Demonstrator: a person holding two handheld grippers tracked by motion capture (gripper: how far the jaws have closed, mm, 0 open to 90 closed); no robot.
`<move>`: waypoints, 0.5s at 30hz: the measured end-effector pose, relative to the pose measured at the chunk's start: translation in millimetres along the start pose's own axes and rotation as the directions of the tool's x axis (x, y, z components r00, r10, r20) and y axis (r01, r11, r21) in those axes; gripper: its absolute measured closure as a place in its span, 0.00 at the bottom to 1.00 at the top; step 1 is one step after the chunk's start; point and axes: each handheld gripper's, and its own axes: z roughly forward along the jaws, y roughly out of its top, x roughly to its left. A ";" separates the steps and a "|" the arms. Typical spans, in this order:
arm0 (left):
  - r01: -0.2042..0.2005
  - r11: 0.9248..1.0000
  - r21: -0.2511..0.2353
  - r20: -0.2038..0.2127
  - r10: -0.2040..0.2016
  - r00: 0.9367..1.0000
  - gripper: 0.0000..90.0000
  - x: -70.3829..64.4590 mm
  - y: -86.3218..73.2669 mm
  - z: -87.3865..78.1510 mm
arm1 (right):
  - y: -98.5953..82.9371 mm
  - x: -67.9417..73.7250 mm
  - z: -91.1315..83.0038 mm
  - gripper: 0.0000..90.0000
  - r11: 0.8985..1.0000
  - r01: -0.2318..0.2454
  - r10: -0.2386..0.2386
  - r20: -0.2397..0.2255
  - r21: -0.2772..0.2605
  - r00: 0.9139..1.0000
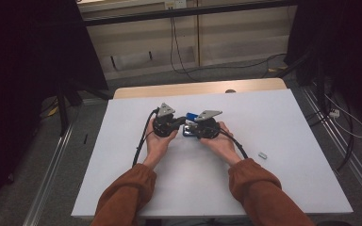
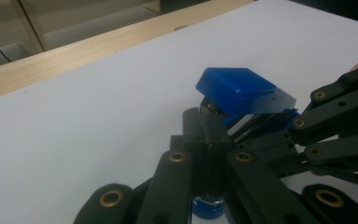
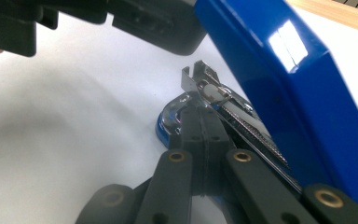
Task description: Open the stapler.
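Observation:
A blue stapler [image 1: 191, 116] lies at the middle of the white table [image 1: 273, 117], its lid swung up and open. In the left gripper view the blue lid [image 2: 242, 89] stands above the metal staple rail, and my left gripper [image 2: 200, 128] is shut with its jaws pressed together against that rail; the right gripper's black jaws reach in from the right. In the right gripper view my right gripper [image 3: 200, 122] is shut on the stapler's lower part, beside the silver staple rail [image 3: 242, 123], with the raised lid [image 3: 303, 98] at the right. Both hands meet over the stapler.
A small pale metal piece [image 1: 262, 155] lies on the table to the right of the hands. A wooden strip [image 1: 198, 87] runs along the table's far edge. Cables trail on the floor beyond, and dark stands flank both sides.

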 end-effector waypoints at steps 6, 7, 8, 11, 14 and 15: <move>-0.009 1.000 -0.011 0.005 0.009 1.000 1.00 -2.5 4.1 -1.1 | 0.5 0.2 0.0 1.00 1.000 0.014 -0.014 0.002 0.001 1.000; -0.009 1.000 -0.011 0.005 0.009 1.000 1.00 -2.5 4.1 -1.1 | 0.5 0.2 0.0 1.00 1.000 0.015 -0.015 0.003 0.002 1.000; -0.008 1.000 -0.015 0.007 0.008 1.000 1.00 -2.4 4.1 -0.9 | 0.6 0.1 -0.2 1.00 1.000 0.012 -0.012 0.002 0.003 1.000; -0.007 1.000 -0.013 0.005 0.007 1.000 1.00 -2.5 4.3 -1.0 | 0.4 -0.2 -0.5 1.00 1.000 0.001 -0.001 0.001 0.003 1.000; -0.003 1.000 -0.017 0.006 0.003 1.000 1.00 -1.9 4.8 -0.5 | 1.1 -0.2 -1.4 1.00 1.000 0.014 -0.014 0.011 0.011 1.000; -0.003 1.000 -0.017 0.006 0.003 1.000 1.00 -1.9 4.8 -0.5 | 1.1 -0.2 -1.4 1.00 1.000 0.014 -0.014 0.011 0.011 1.000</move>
